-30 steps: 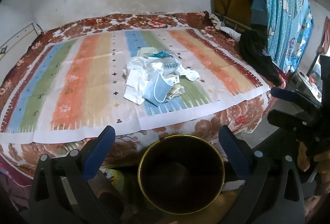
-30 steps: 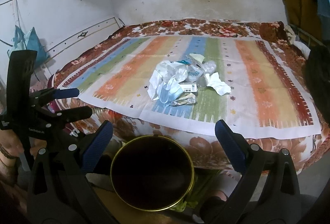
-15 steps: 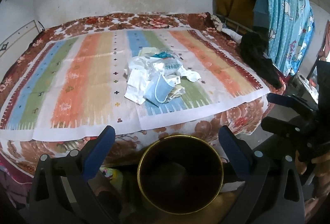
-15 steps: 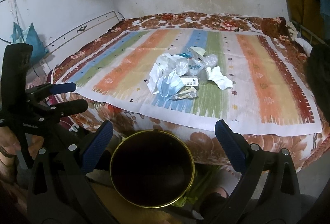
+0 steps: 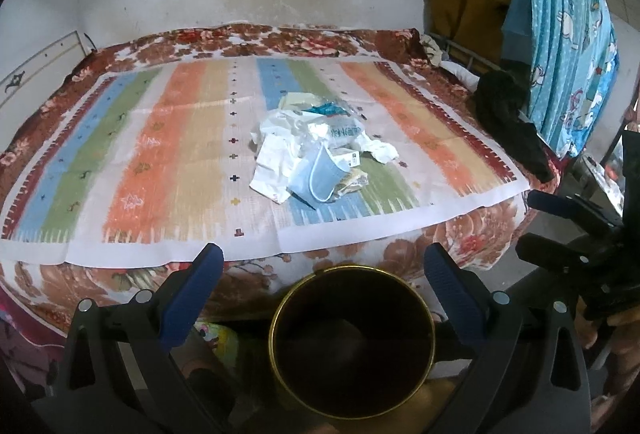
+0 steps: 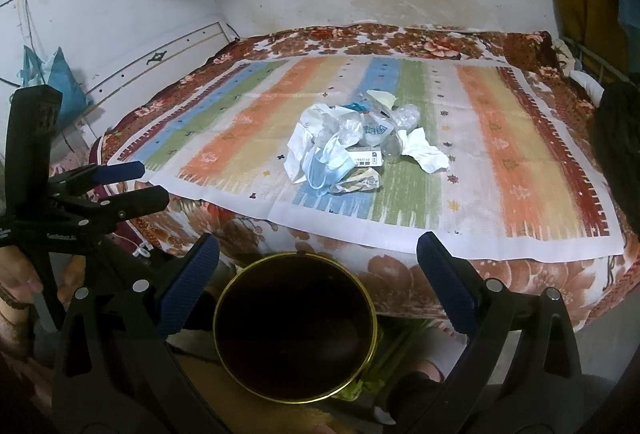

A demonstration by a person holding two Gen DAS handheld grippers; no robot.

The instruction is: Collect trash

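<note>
A bed [image 5: 100, 274] covered in a brown floral blanket fills the space ahead of both grippers, and a striped mat [image 5: 168, 162] in blue, green, orange and cream lies flat across its top. Below and just in front of the left gripper [image 5: 324, 270], between it and the bed's near edge, stands a dark round bin with a gold rim [image 5: 351, 342]; its mouth faces up and its inside is too dark to read. The same bin [image 6: 295, 326] sits low between the fingers of the right gripper [image 6: 318, 262].

Farther ahead of both tools, near the middle of the mat, is the trash pile [image 5: 316, 150]: crumpled white plastic bags, a blue face mask [image 5: 316, 178] on its near side, a small white carton [image 6: 366, 158], a crumpled tissue [image 6: 426, 154] to its right, and clear wrappers.

Both grippers have their blue-padded fingers spread wide apart and hold nothing. The right gripper shows at the left camera's right edge, and the left gripper at the right camera's left edge, gripped by a hand [image 6: 20, 274].
</note>
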